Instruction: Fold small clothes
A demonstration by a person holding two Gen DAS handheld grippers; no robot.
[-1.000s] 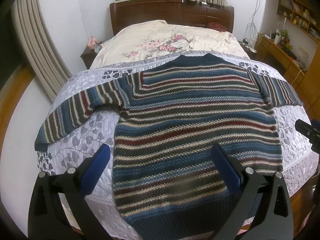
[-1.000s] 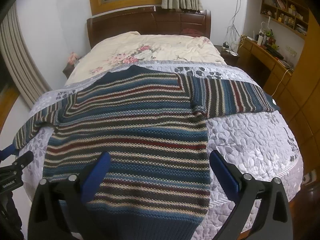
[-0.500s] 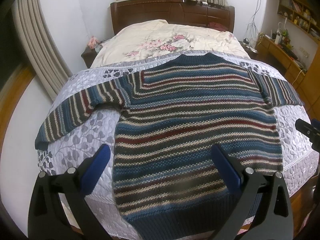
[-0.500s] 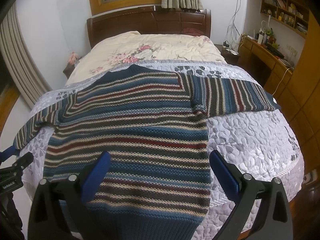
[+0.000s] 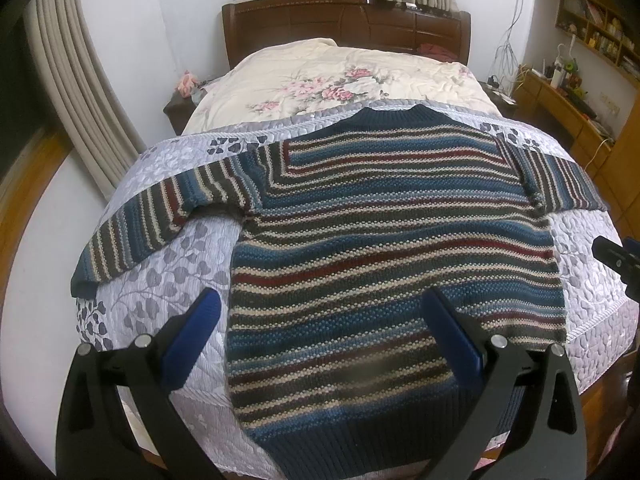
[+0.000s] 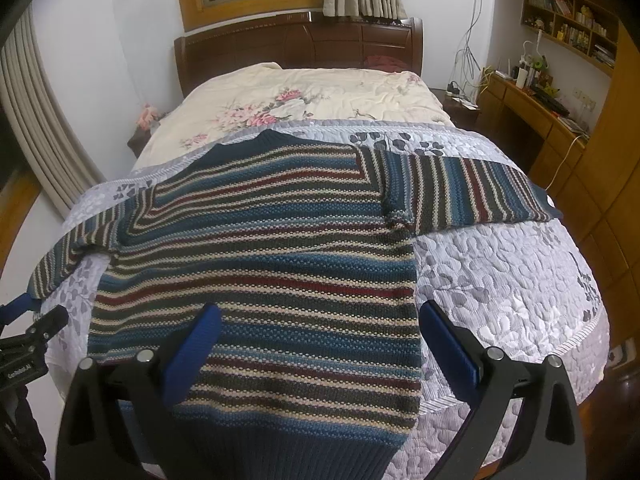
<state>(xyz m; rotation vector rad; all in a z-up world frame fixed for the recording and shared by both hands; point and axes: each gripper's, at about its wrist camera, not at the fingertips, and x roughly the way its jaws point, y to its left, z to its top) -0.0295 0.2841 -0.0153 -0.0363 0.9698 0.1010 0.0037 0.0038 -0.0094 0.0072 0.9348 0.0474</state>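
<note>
A striped knit sweater [image 5: 380, 240] in blue, dark red, cream and dark grey lies flat on the bed, collar toward the headboard, both sleeves spread sideways. Its hem hangs over the near bed edge. My left gripper [image 5: 320, 312] hovers above the lower left part of the sweater, jaws wide apart with nothing between them. My right gripper [image 6: 320, 324] hangs over the sweater [image 6: 260, 248] near its lower right side, also open and empty. In the right wrist view the left gripper's body shows at the far left edge.
The sweater rests on a grey leaf-patterned quilt [image 5: 168, 248] over a cream floral duvet [image 5: 340, 76]. A dark wooden headboard [image 5: 344, 20] stands behind. A wooden desk [image 6: 532, 112] with shelves is at the right, curtains [image 5: 76, 80] at the left.
Both grippers have drifted slightly; the views shift a little toward the bed. The sweater lies as before and both grippers stay open.
</note>
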